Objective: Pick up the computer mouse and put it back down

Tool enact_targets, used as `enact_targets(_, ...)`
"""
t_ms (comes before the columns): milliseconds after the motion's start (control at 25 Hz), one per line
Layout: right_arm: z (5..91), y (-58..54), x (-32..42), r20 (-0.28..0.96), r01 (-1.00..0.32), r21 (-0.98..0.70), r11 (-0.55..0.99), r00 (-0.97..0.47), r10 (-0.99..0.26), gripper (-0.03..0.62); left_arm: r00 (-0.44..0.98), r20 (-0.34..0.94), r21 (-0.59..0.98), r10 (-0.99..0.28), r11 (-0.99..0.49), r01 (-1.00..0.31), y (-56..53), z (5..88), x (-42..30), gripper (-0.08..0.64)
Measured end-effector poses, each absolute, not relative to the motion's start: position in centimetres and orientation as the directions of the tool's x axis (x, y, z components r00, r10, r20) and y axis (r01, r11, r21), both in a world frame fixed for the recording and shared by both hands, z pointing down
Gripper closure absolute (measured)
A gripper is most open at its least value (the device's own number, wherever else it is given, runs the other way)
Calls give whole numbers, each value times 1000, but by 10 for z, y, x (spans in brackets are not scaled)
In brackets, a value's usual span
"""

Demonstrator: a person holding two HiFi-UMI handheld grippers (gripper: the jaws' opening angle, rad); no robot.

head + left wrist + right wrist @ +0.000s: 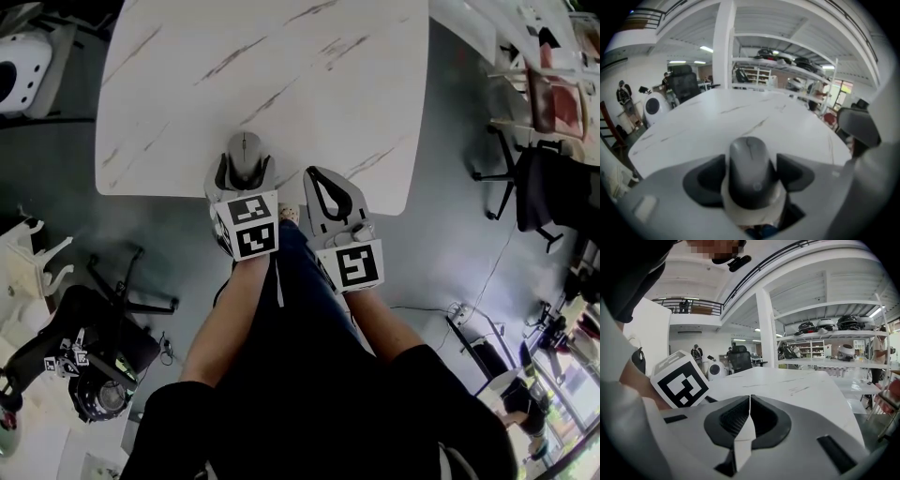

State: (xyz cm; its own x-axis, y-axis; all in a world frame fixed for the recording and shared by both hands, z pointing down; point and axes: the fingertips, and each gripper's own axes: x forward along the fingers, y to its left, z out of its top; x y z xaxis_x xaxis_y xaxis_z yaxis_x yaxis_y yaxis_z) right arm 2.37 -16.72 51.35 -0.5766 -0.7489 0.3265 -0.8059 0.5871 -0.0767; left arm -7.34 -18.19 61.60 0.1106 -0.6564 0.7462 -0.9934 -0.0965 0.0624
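You are holding the left gripper [246, 174] with its jaws standing apart around the computer mouse [246, 153], which is lying on the table [281, 75] at its near edge. Your right gripper [319, 180], just right, is sitting closed, empty.

The matte grey, rounded plastic computer mouse [246, 152] is lying flat on the white, marble-veined bench [281, 56], right at its near edge. It is sitting between the parted jaws of the left gripper [246, 172], its scroll wheel facing up.
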Motion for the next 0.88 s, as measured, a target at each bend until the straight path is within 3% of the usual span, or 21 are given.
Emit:
enact_targets(120, 512, -169, 25, 340, -806, -67, 588, -573, -746, 572, 83, 749, 52, -658, -67, -996, -183, 617, -77, 252)
enact_targets(480, 503, -168, 29, 319, -812, -39, 582, -562, -763, 572, 153, 735, 95, -660, -123, -988, -181, 612, -78, 261)
enact_targets(880, 492, -168, 42, 325, -851, -18, 525, -501, -802, 572, 184, 604, 38, -776, -203, -979, -186, 547, -72, 261)
